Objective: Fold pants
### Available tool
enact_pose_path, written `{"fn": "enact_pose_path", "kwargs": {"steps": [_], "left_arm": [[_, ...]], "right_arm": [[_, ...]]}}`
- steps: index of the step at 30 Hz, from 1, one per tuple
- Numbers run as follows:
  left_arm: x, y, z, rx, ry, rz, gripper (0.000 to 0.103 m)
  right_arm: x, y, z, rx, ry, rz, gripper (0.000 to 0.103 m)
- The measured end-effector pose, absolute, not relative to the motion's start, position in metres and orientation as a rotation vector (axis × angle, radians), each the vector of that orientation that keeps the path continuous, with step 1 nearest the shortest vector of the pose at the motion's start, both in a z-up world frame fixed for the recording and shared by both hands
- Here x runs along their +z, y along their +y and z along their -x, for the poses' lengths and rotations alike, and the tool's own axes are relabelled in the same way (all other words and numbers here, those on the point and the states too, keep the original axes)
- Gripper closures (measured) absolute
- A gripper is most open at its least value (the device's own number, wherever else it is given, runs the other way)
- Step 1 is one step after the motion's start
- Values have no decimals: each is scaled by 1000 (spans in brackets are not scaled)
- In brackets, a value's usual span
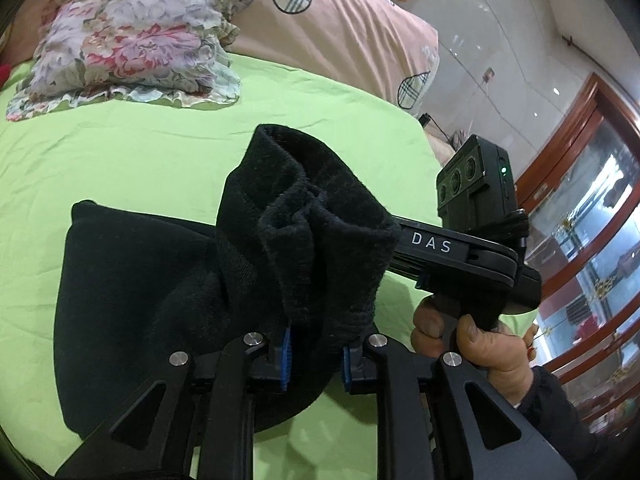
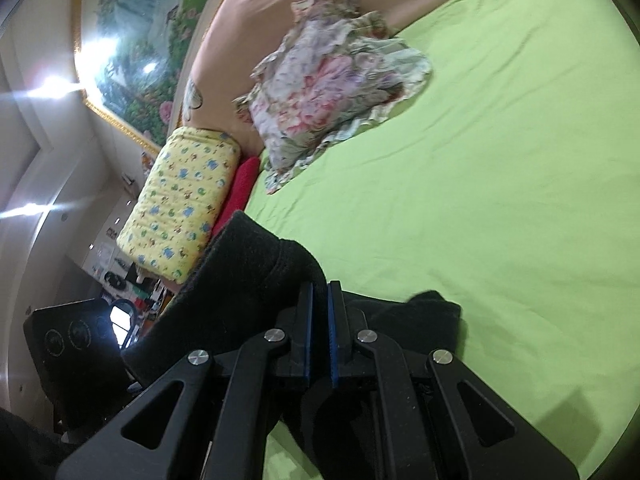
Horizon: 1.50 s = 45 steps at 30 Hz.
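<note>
Black pants (image 1: 312, 240) bunch between both hand-held grippers' (image 1: 314, 354) clamping pads, above green sheet (image 1: 120, 160)

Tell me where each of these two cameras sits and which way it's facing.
Left wrist: sits on the left claw, looking along its fingers across the green bedsheet toward the floral pillow; black pants bunch between its pads, with the person's right hand and the other device beside.
Right wrist: sits on the right claw, rolled sideways, facing the bed's head and a yellow quilt; its pads pinch the pants.
Shared: pants, floral pillow, bedsheet.
</note>
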<state>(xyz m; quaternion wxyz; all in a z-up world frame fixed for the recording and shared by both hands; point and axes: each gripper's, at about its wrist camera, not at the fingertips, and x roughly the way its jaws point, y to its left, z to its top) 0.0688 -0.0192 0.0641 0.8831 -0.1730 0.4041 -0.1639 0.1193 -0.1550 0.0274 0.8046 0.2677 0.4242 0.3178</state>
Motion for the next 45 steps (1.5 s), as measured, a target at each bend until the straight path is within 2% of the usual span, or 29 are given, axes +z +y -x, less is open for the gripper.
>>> {"fn": "enact_pose_path", "kwargs": {"steps": [2,4,9,12,13,14,15,16,17,34,45], "left_arm": [[63,-25,-69,-353,848,339,79],[61,-33,-69,-375,855,311,66],[56,-47,-68,-385,859,266,54],[57,-48,-65,-427,858,284,39],[58,-47,-63,-451,855,303,37],[58,-45,-60,-468,847,322,36],[59,-44,-58,-474,842,332,35],[60,-42,-57,-475,837,339,34],[60,-38,-55,-470,833,346,34],[66,48,-33,-317,780,530,28],[59,89,-16,-222,757,584,24]], "right_arm": [[28,-157,-116,643,906,-554,95],[31,-163,-111,605,898,-544,95],[40,-190,-91,496,834,-585,95],[43,-201,-82,414,828,-576,94],[44,-205,-77,390,823,-579,88],[45,-209,-72,370,815,-588,72],[46,-214,-66,337,803,-599,59],[48,-217,-60,323,783,-612,38],[49,-218,-56,322,769,-622,31],[70,-182,-19,322,740,-523,30],[63,-165,-13,279,791,-470,25]]}}
